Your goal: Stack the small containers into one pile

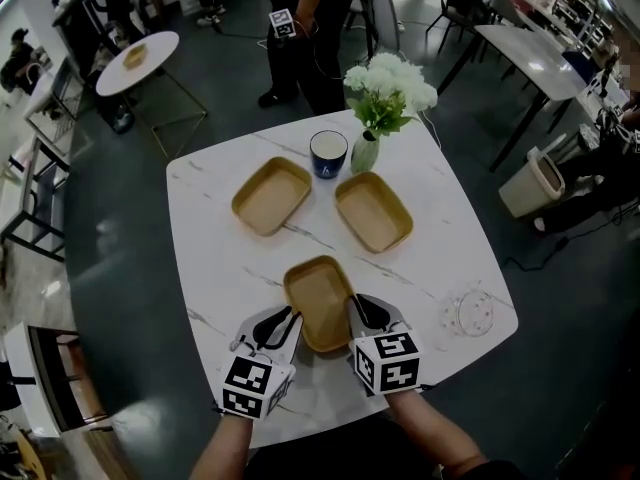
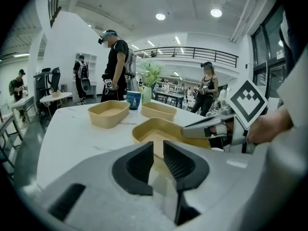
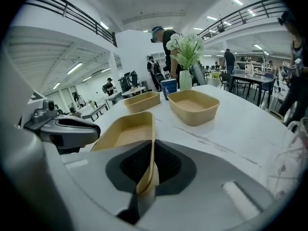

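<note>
Three tan shallow containers lie on the white marble table (image 1: 210, 238). Two sit apart toward the far side, one to the left (image 1: 272, 196) and one to the right (image 1: 373, 211). The nearest container (image 1: 318, 301) lies between my grippers. My right gripper (image 1: 356, 305) is shut on its right wall, and the thin rim (image 3: 150, 129) runs straight between the pads (image 3: 166, 160). My left gripper (image 1: 291, 316) stands at that container's near left corner. Its jaws (image 2: 158, 150) are slightly apart with no wall pinched, and the container (image 2: 159, 131) lies just beyond them.
A blue cup (image 1: 328, 153) and a vase of white flowers (image 1: 366, 151) stand at the table's far edge behind the two containers. A clear round lid (image 1: 467, 312) lies at the right near corner. A person (image 1: 305, 28) stands beyond the table.
</note>
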### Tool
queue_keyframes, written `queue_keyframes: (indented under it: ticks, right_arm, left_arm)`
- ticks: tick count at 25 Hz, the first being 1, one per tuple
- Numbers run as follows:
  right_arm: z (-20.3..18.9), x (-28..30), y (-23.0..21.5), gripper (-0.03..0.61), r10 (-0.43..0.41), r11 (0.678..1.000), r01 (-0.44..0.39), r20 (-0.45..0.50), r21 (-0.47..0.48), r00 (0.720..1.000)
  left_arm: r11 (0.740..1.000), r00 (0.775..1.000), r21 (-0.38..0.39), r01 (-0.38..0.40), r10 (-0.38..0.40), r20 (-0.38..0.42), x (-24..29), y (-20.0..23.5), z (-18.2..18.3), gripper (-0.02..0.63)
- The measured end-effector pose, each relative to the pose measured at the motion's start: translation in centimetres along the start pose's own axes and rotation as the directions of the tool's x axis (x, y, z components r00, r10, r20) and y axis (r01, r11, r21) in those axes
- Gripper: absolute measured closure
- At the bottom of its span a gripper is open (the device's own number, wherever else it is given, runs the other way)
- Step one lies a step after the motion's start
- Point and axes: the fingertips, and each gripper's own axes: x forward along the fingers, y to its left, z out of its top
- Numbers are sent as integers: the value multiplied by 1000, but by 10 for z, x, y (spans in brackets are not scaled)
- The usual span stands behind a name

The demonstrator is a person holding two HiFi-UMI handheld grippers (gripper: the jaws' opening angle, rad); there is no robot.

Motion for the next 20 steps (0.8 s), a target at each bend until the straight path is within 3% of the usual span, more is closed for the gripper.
queue_keyframes:
  ticks: [9,20]
  right_arm:
    - [31,-17,9,565,54,998,-52,60,-38,997]
    - [90,-31,-16,565,57,989,-41,111,-142,992]
  left_arm:
    - [1000,998,2,-3,3,62,-16,0,23,546]
    - [998,991,63,-13,4,132,-10,-8,80,546]
